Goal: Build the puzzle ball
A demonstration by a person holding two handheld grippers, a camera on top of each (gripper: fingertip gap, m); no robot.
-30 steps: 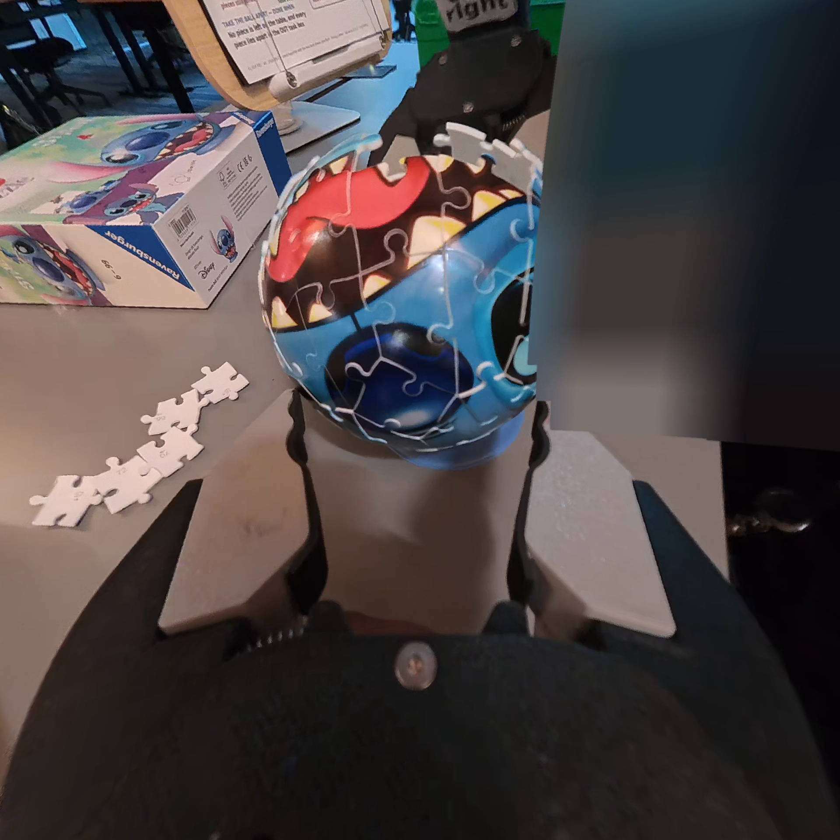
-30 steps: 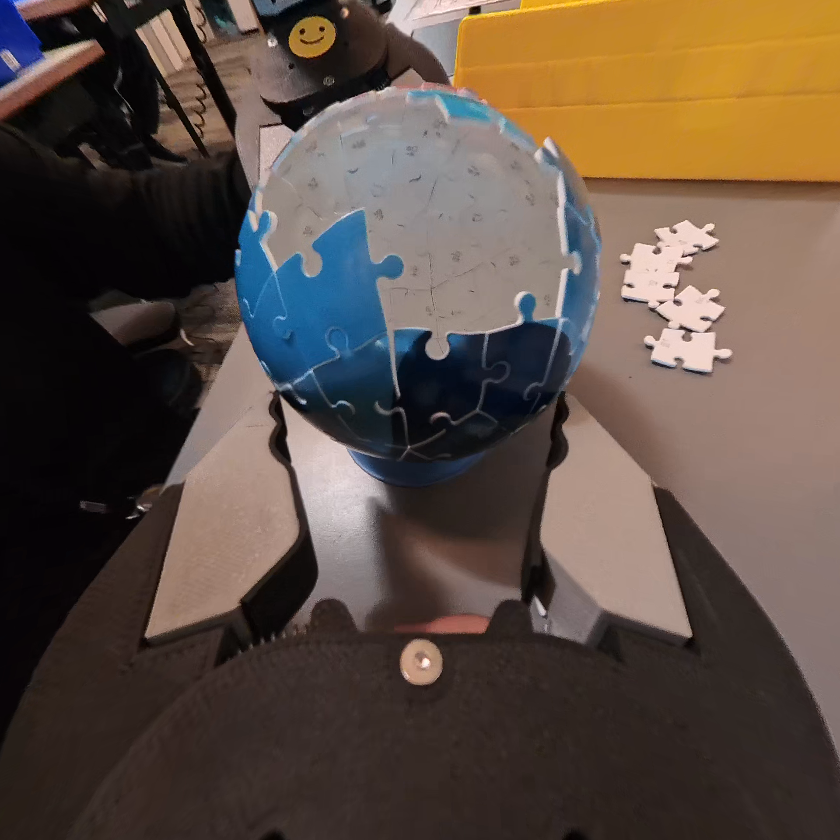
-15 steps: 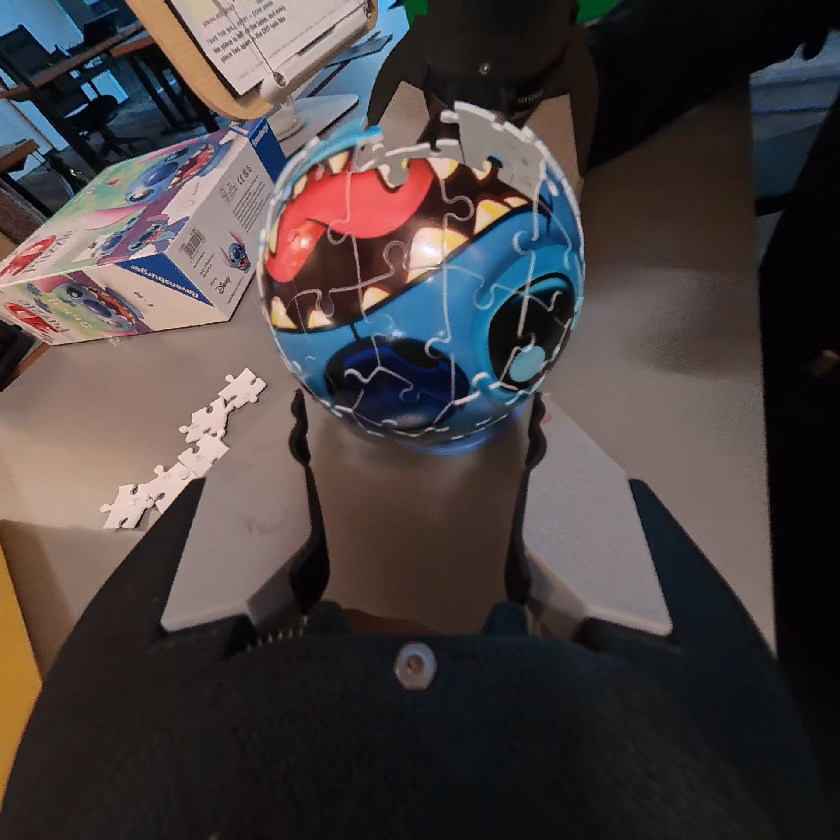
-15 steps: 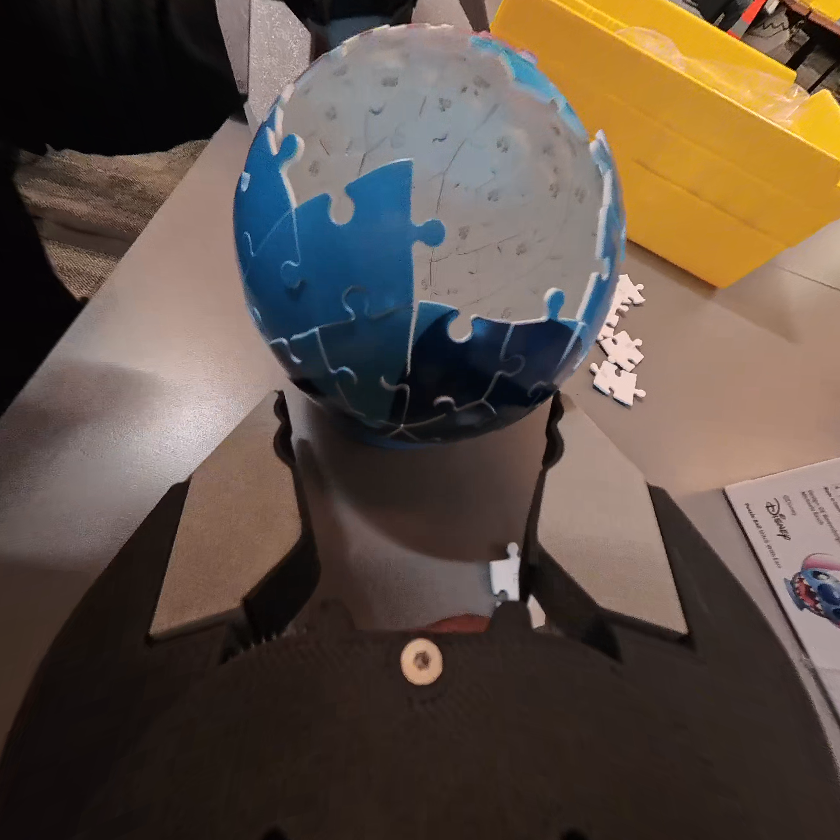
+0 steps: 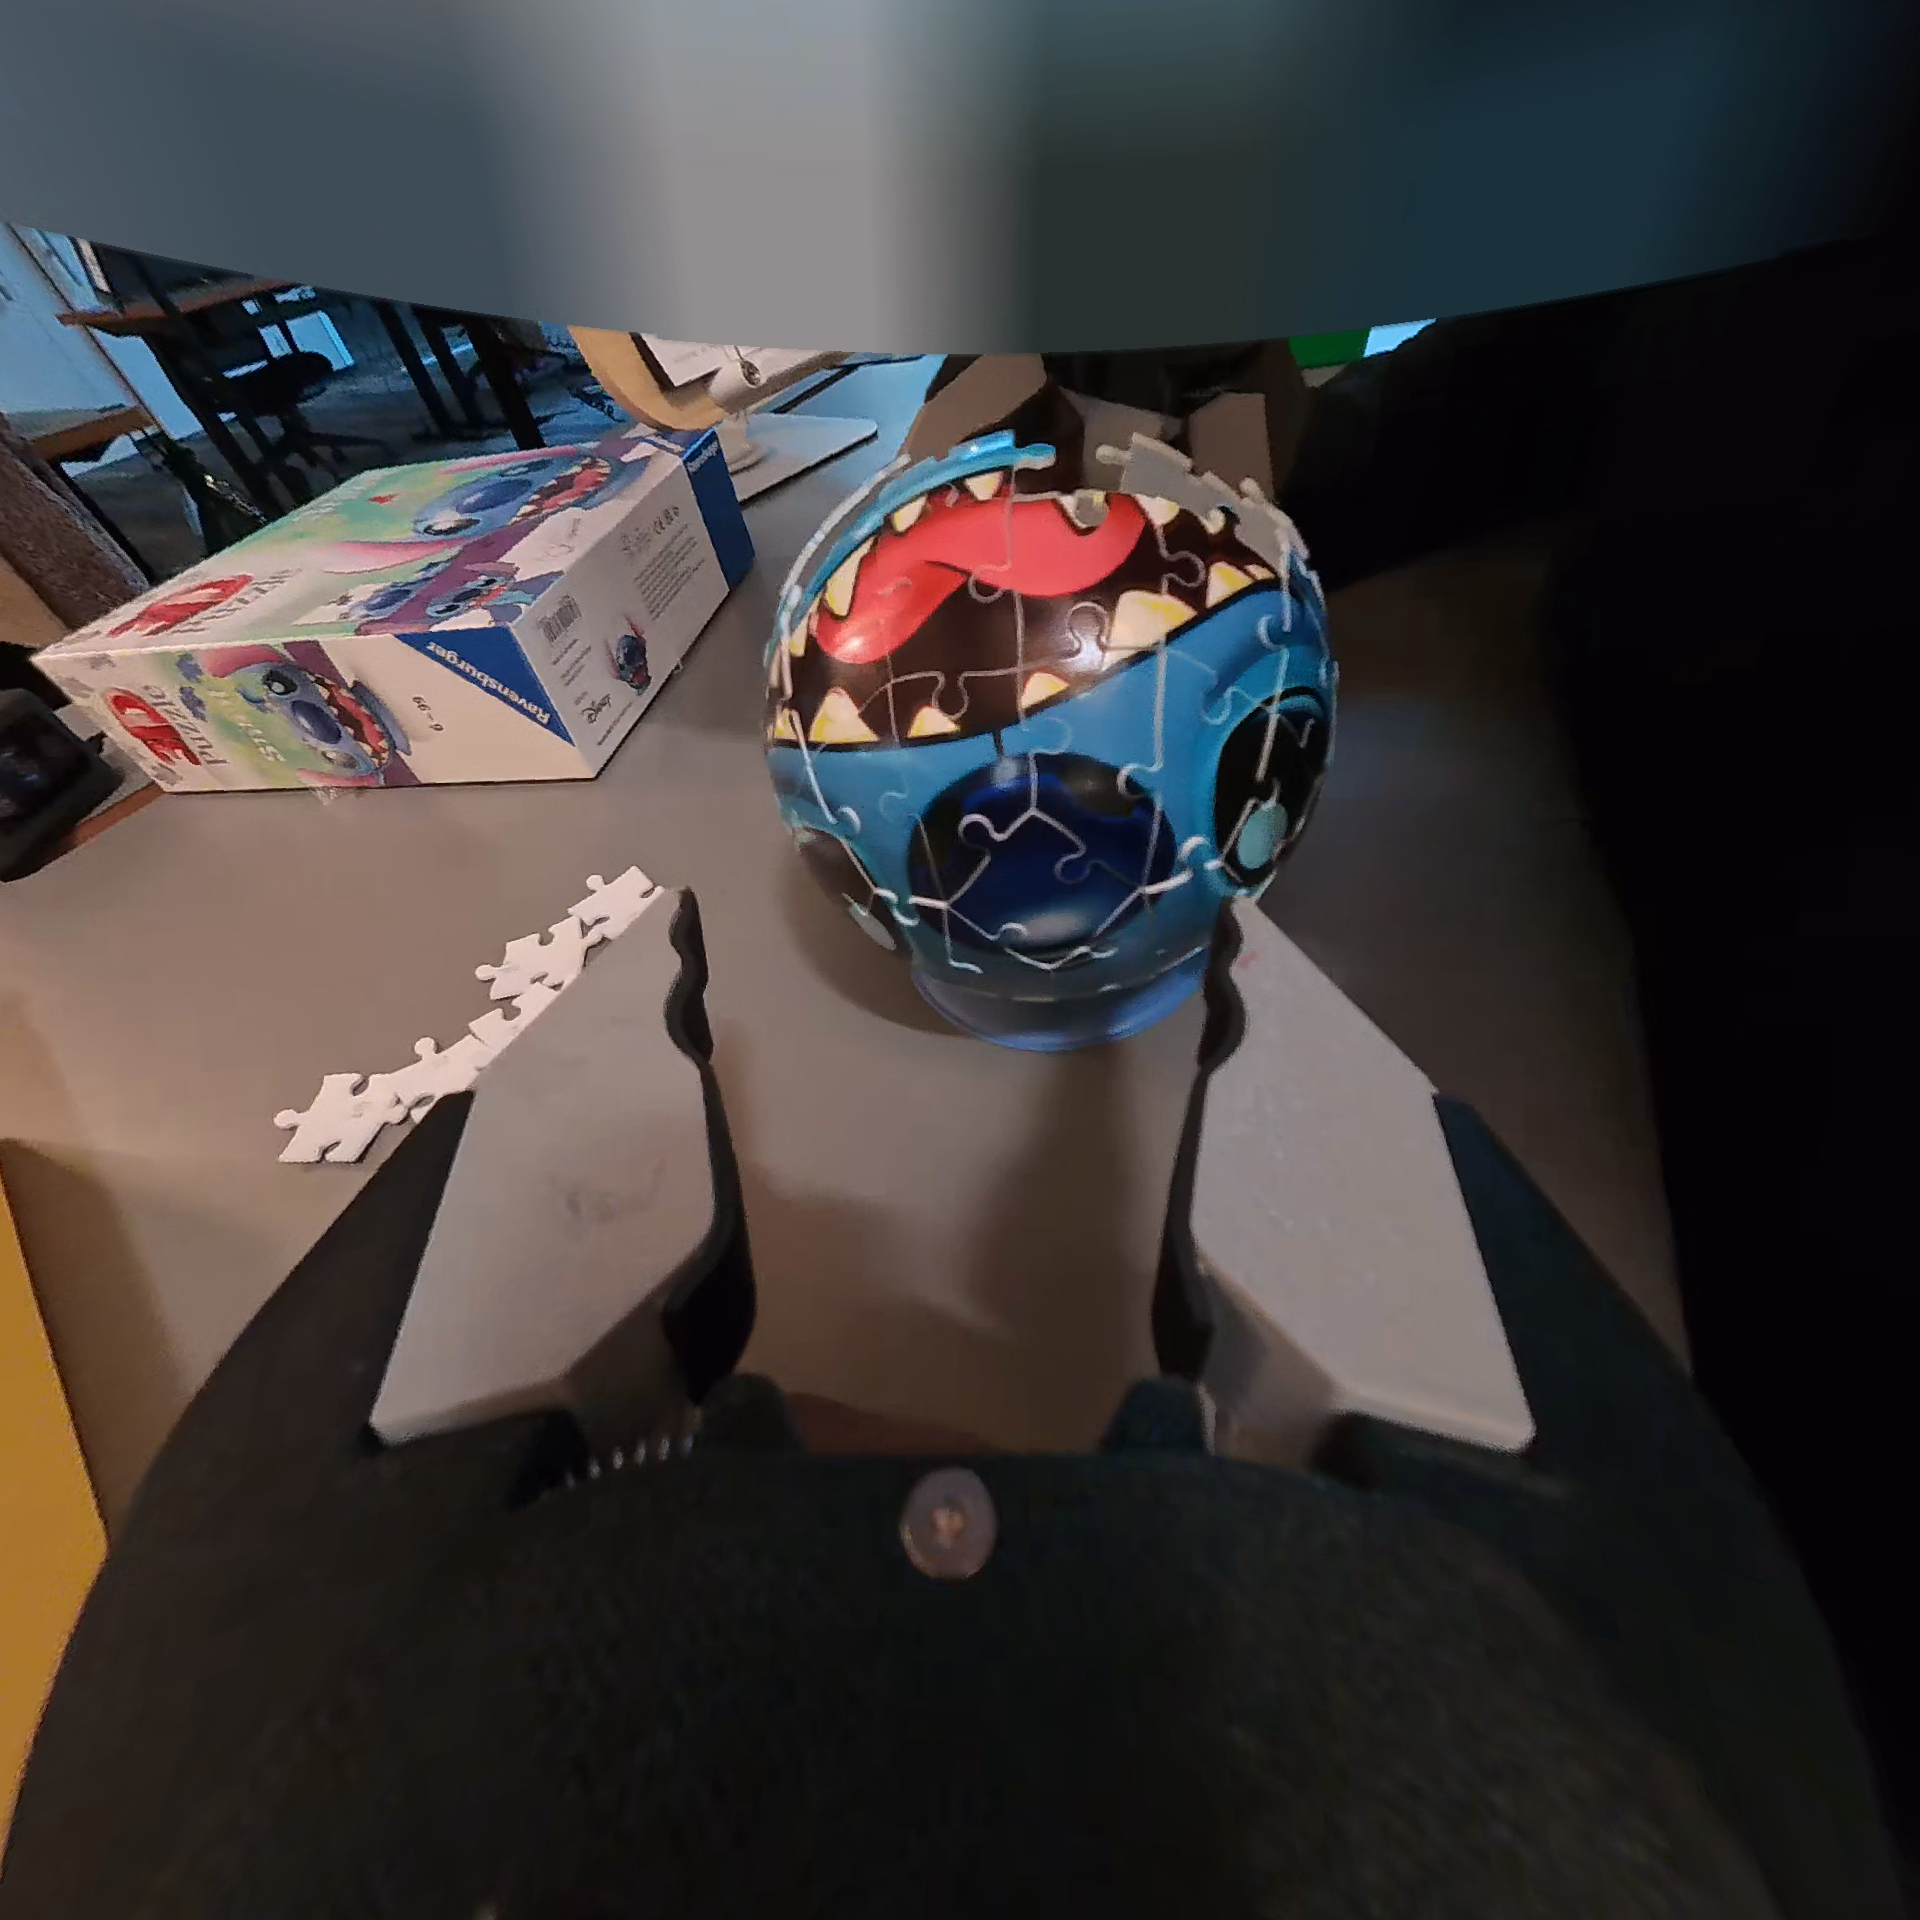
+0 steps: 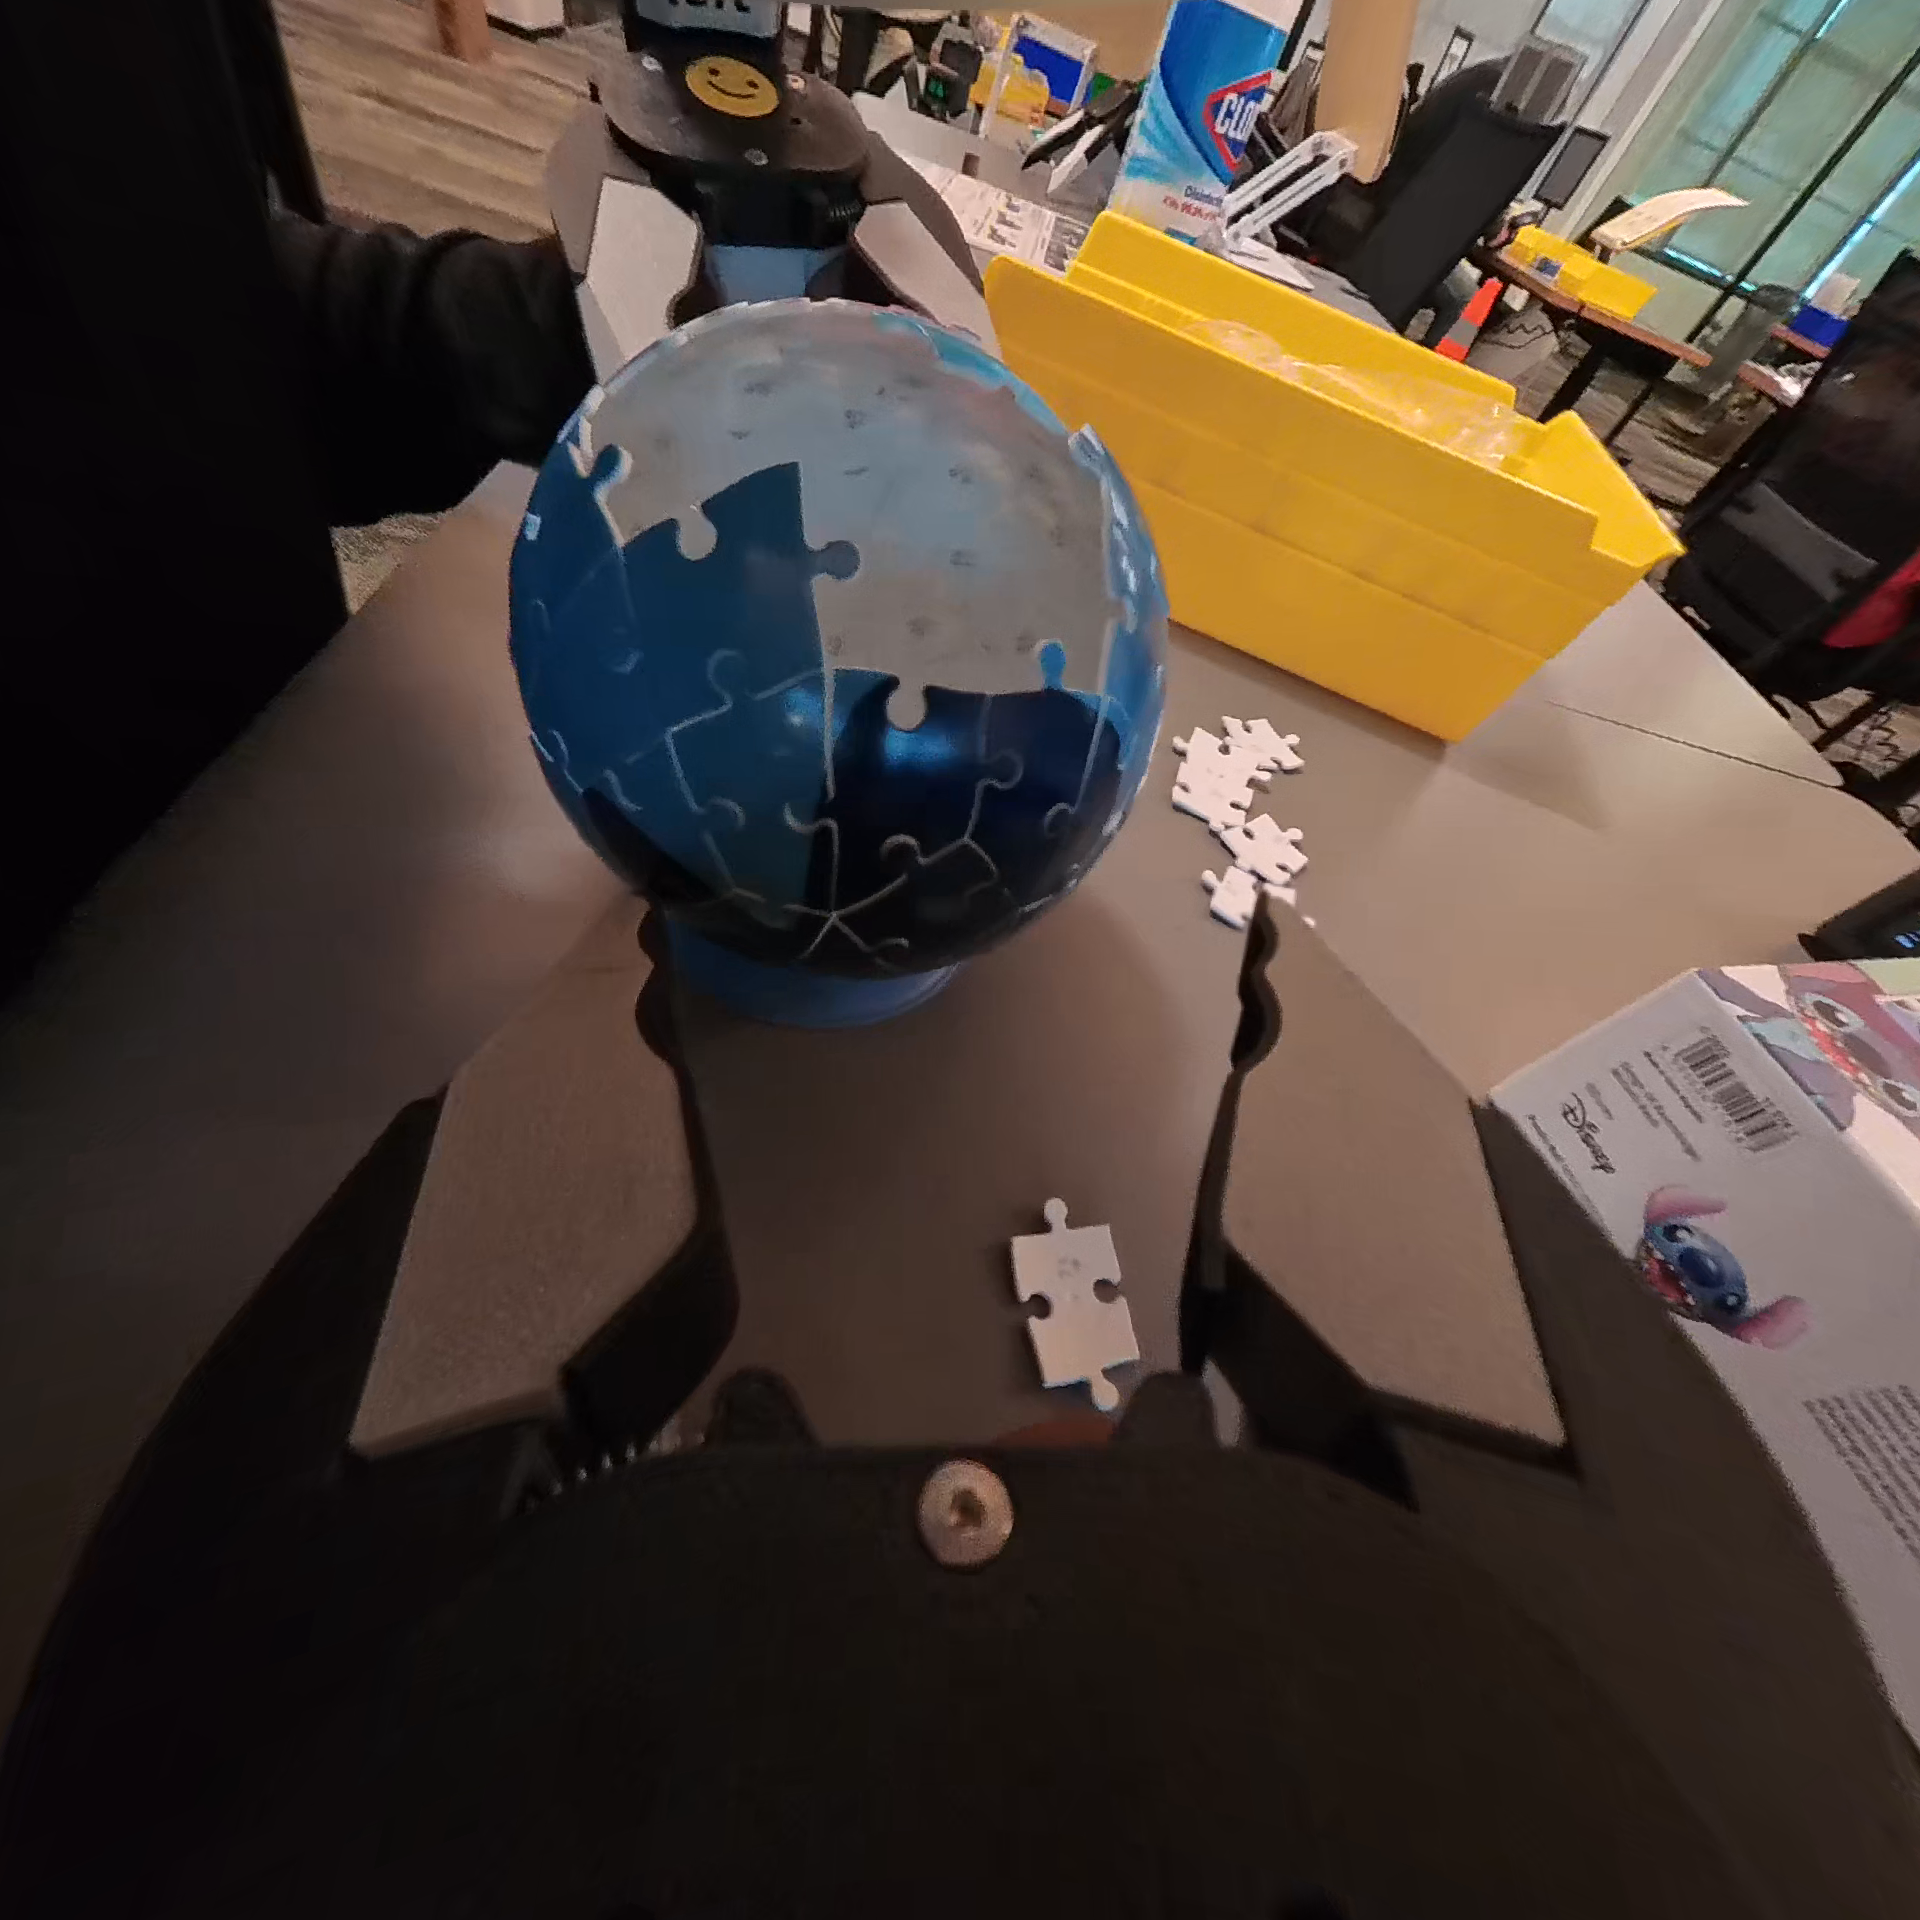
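both grippers are released and hold nothing: the left gripper [image 5: 951, 935] and the right gripper [image 6: 951, 971] have each drawn back from the ball [image 5: 1049, 727], whose lower sides sat between their jaws a second ago. now the ball stands alone on its blue stand [image 6: 821, 987] on the table [image 5: 312, 987], just past both sets of tips, with the two tools facing each other across it.

a single piece [image 6: 1070, 1304] lying white side up has come into sight between the right jaws, close to the camera. i judge that the steadying is over and the next pick is being lined up, this piece being the likeliest one.

the ball is far from whole. a wide gap [image 6: 914, 499] on the right gripper's side shows the pale inside of the far wall. more loose pieces [image 6: 1242, 800] lie beside the ball, towards the yellow bin [image 6: 1351, 540].

in the left view the left finger [image 5: 582, 1122] covers part of that row of pieces, and the box [image 5: 416, 644] lies beyond it. a blurred patch hides the top of that view. the printed sides of the loose pieces cannot be seen.
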